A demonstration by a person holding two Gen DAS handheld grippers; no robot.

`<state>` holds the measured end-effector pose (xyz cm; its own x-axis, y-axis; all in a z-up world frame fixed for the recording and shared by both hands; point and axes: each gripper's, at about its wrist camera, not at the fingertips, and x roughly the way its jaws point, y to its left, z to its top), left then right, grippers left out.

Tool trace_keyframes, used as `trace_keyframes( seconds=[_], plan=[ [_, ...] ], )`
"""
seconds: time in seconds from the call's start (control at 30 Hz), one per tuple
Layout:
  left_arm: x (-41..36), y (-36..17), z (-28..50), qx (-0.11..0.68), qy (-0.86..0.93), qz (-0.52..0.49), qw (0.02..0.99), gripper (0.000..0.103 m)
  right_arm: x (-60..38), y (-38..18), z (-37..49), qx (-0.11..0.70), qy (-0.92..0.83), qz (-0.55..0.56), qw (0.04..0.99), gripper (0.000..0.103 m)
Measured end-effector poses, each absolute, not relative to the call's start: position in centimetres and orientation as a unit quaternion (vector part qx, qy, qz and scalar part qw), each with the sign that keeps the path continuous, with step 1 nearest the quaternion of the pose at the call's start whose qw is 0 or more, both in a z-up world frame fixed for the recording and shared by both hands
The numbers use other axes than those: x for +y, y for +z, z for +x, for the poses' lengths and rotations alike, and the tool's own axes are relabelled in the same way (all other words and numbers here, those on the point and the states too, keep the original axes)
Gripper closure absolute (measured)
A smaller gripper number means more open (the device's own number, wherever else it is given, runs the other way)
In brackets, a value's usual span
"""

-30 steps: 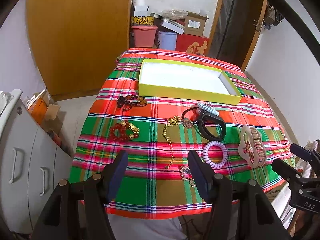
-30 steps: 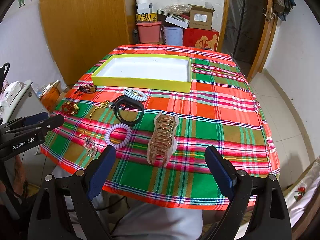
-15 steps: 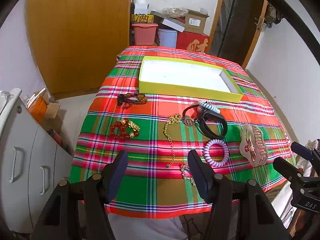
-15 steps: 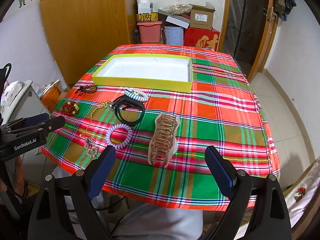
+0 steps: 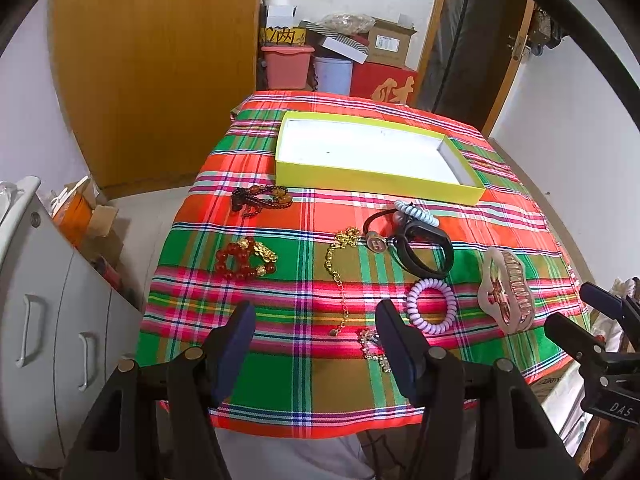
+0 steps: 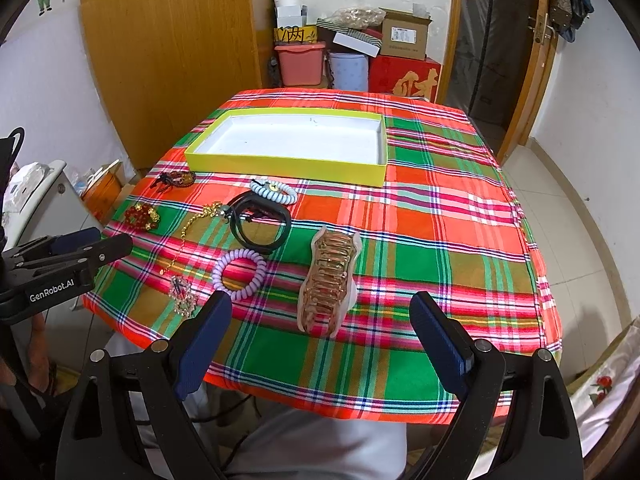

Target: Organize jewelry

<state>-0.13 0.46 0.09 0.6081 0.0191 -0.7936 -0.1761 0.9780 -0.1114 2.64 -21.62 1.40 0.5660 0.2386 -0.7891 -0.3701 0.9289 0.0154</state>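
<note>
An empty yellow box (image 5: 376, 171) (image 6: 280, 162) sits at the far middle of the plaid-covered table. Jewelry lies in front of it: dark bead bracelet (image 5: 262, 197), red and gold bead bracelet (image 5: 245, 259), gold chain (image 5: 338, 270), black band (image 5: 424, 246) (image 6: 260, 226), pale blue coil tie (image 5: 416, 213), purple coil tie (image 5: 430, 306) (image 6: 240, 274), rose gold hair claw (image 5: 508, 290) (image 6: 330, 280), and a small sparkly piece (image 6: 183, 294). My left gripper (image 5: 314, 326) is open above the near edge. My right gripper (image 6: 320, 322) is open just short of the hair claw.
The plaid cloth (image 6: 440, 240) hangs over the table's near edge. A grey cabinet (image 5: 44, 300) stands to the left. Boxes and tubs (image 6: 344, 52) are stacked behind the table, beside a wooden wardrobe (image 6: 168, 48) and a door (image 6: 516, 60).
Both grippers have shifted only slightly; the view has drifted a little. No jewelry has moved.
</note>
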Motion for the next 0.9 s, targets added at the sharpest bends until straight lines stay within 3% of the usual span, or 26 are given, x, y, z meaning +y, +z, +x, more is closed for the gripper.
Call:
trace_keyframes(
  seconds=[0.9],
  plan=[
    [2.7, -0.8, 1.1, 0.434, 0.059, -0.118, 0.891, 0.041, -22.1, -0.1, 5.2, 0.452, 0.168, -0.068, 0.873, 0.017]
  ],
)
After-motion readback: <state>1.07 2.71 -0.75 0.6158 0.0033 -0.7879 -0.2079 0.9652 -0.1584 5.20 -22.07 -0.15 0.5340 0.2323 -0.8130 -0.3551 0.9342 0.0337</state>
